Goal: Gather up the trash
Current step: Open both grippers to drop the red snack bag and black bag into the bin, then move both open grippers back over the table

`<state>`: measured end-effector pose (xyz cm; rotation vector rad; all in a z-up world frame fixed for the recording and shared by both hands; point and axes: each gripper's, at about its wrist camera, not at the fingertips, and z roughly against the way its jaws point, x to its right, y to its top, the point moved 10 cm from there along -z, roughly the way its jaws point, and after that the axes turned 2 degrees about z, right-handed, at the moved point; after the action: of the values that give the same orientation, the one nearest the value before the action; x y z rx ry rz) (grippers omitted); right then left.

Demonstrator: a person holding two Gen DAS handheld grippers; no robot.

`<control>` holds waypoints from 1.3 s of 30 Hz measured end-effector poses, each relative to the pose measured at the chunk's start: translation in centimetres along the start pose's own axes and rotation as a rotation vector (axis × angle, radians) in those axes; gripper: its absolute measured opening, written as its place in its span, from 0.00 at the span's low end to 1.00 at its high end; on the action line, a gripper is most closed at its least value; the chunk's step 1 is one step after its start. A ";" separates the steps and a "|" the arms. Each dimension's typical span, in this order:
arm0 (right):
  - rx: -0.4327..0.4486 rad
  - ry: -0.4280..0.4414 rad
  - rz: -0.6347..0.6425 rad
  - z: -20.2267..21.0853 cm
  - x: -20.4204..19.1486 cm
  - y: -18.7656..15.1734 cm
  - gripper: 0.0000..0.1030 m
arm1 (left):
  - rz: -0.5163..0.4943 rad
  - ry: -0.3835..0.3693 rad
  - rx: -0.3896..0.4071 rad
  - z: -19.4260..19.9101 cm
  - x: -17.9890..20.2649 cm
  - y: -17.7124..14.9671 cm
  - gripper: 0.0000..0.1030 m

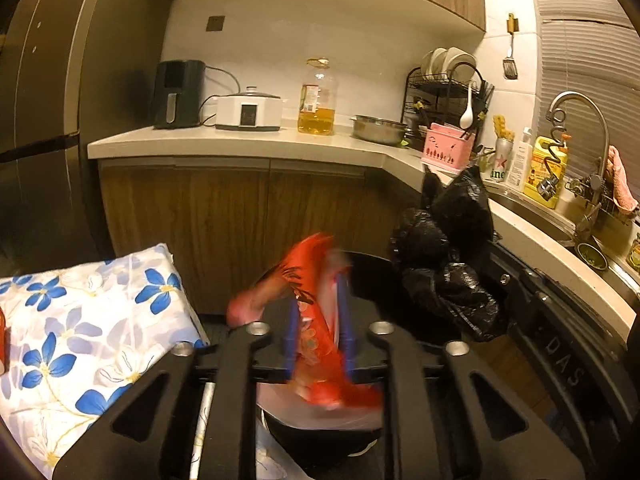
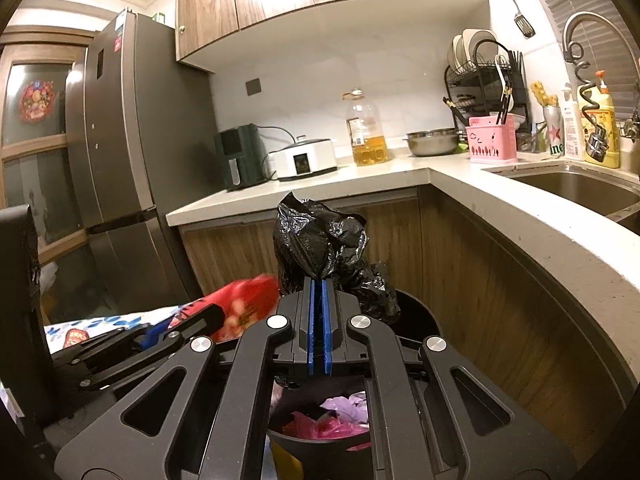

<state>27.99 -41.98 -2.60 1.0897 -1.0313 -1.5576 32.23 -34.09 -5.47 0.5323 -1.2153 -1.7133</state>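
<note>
A red printed wrapper sits blurred between the blue pads of my left gripper, whose jaws stand a little apart and do not clamp it. It hangs over the black bin, which holds pink and purple trash. My right gripper is shut on a bunched edge of the black bin bag, holding it up above the bin. In the left wrist view the bag hangs to the right. The right wrist view has the wrapper at the left gripper's tip.
A floral-covered surface lies close on the left. The curved counter and sink wrap around the right, with wooden cabinet doors straight ahead. A tall fridge stands at the left. An oil bottle and appliances sit on the counter.
</note>
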 end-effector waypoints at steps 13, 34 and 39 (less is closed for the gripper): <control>-0.040 -0.036 -0.019 -0.9 1.0 -1.2 0.36 | 0.108 0.020 0.009 0.8 -3.2 -0.3 0.63; -0.039 -0.051 0.027 3.5 -4.5 -3.4 0.72 | 0.191 0.367 0.071 11.7 -13.5 -4.6 0.93; -0.040 -0.011 0.027 4.6 -7.4 -4.4 0.72 | 0.206 0.455 0.079 15.2 -16.9 -6.3 0.93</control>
<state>23.77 -33.37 -4.37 1.0370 -1.0139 -1.5578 25.68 -11.46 -7.51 0.7688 -0.9712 -1.2846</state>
